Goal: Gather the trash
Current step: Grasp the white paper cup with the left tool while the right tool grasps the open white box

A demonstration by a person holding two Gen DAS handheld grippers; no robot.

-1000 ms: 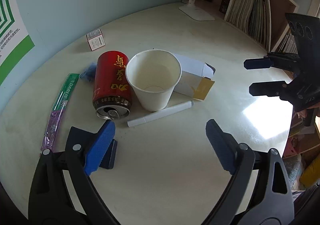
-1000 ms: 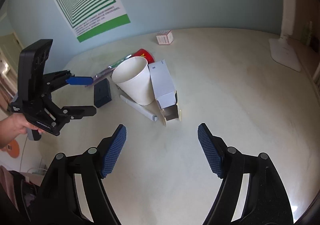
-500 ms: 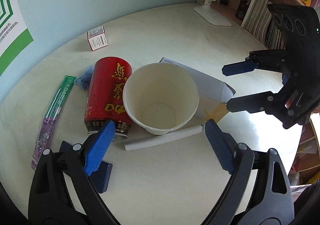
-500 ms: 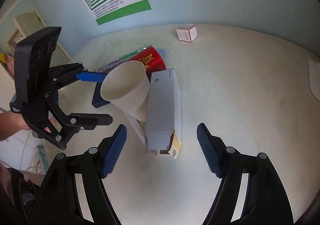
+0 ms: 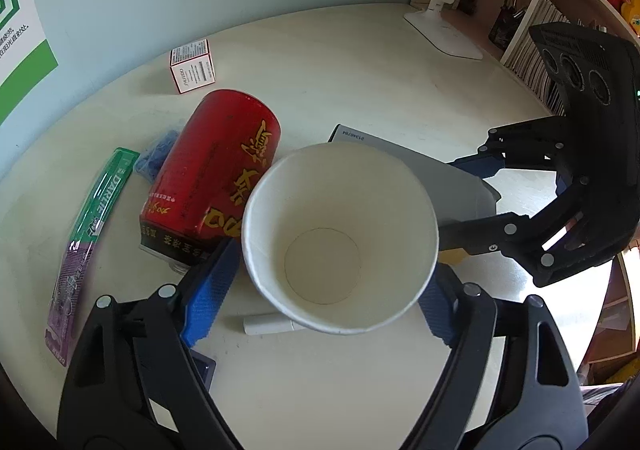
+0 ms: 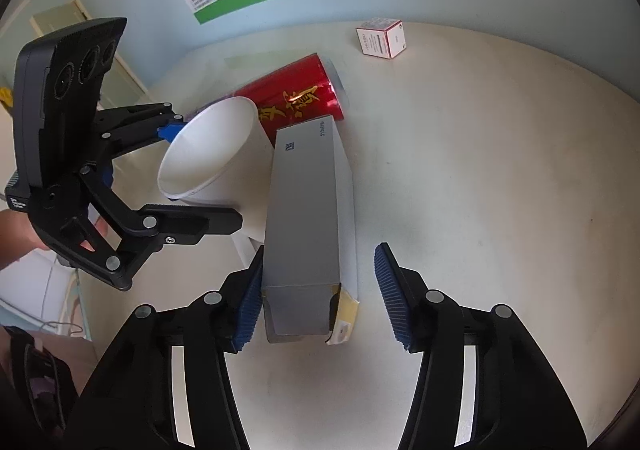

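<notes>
The left tongs (image 5: pixel 320 290) are straddling the upright paper cup (image 5: pixel 340 234) with both jaws wide, while the right tongs (image 6: pixel 318 298), also spread, are framing the near end of the grey carton (image 6: pixel 308 217) lying lengthwise away from them.

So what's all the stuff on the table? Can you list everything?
paper cup: 1, white, middle, between left claw fingers
can: 1, red, lying beside cup
long box: 1, grey, between right claw fingers
small box: 1, white-red, far side
toothbrush pack: 1, green-purple, left edge
white stick: 1, under cup
blue scrap: 1, behind can
dark block: 1, near edge
lamp base: 1, white, far corner
left claw: open
right claw: open
</notes>
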